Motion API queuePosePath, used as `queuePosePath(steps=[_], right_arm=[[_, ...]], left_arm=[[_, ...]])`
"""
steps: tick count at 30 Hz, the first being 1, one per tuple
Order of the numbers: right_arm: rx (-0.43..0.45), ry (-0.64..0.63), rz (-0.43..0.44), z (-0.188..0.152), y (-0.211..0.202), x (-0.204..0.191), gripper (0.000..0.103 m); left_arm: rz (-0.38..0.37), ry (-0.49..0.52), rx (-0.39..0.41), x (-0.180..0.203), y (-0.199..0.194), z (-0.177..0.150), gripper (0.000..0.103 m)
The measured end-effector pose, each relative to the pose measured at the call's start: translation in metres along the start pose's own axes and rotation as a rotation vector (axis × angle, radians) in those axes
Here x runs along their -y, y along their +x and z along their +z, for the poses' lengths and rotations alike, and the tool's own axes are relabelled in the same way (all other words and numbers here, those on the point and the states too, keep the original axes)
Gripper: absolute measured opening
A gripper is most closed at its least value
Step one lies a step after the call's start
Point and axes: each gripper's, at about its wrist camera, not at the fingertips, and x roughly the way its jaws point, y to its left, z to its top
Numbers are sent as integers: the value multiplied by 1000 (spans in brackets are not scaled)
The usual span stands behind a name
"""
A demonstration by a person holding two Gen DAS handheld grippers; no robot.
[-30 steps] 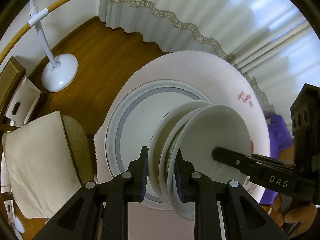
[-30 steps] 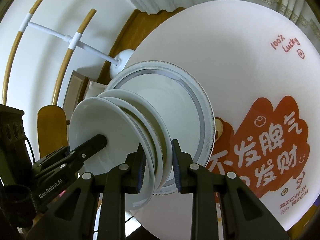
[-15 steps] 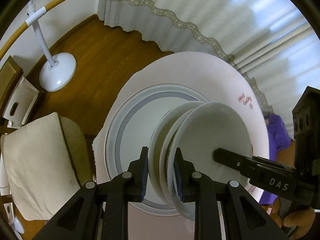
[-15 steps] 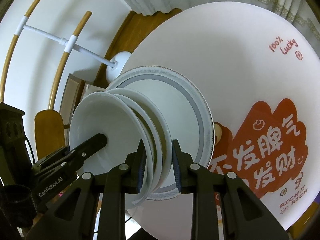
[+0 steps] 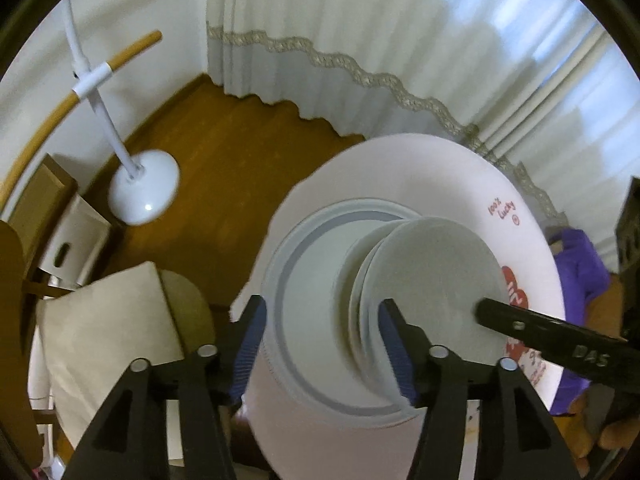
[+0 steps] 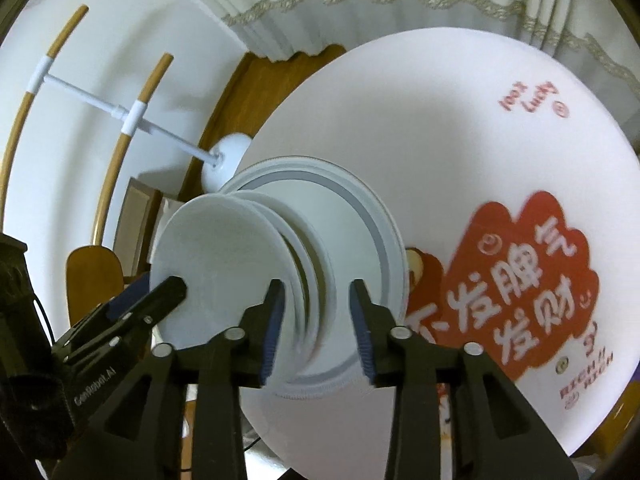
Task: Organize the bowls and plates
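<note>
A stack of white bowls [image 5: 432, 280] rests on a large grey-rimmed white plate [image 5: 304, 280] on a round white table [image 5: 420, 176]. My left gripper [image 5: 324, 348] is open, its jaws wide on either side of the stack's rim. My right gripper [image 6: 318, 328] is open too, jaws apart around the opposite rim of the bowls [image 6: 224, 264], over the plate [image 6: 360, 216]. Each gripper shows in the other's view: the right one [image 5: 540, 344] and the left one [image 6: 132, 312].
The table [image 6: 440, 120] carries a red printed graphic [image 6: 520, 280] to the right. A white floor stand [image 5: 140, 192] and a cushioned chair [image 5: 112, 336] stand on the wooden floor to the left. Curtains [image 5: 400, 40] hang behind. A purple cloth [image 5: 576, 256] lies beyond the table.
Both grippers have opened and let go of the bowl stack, which now sits on the large plate. The left jaws spread widely; the views have tilted a little.
</note>
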Motion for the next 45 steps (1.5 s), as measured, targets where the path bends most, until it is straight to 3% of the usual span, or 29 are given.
queuePosePath(steps=[7,13,18,21,27,35,40,45], right_arm=[[86,66,12,-45,-62,31,48],[187,88,-2,-88,-114,58,64],[264,113,-31,-127,-132,81,73],[316,108,-82,-158,-131,92,82],[469,78,-137,-208,-124,100,86],[714,102,-240,-300,-124,96,88],[829,138,-317,-363,-136,73,92],[900,155,-364,-411,-155,45,98]], left_arm=[[34,87,93,37,-50,-44,67],[5,179,164,93,-81,-103,76],[-32,272,235,132,-96,-156,85],[-42,313,283,136,-97,-188,86],[-79,396,388,134,-87,-250,86],[-139,476,570,111,-89,-340,88],[-184,480,644,80,-120,-398,88],[-219,492,727,46,-170,-442,96]])
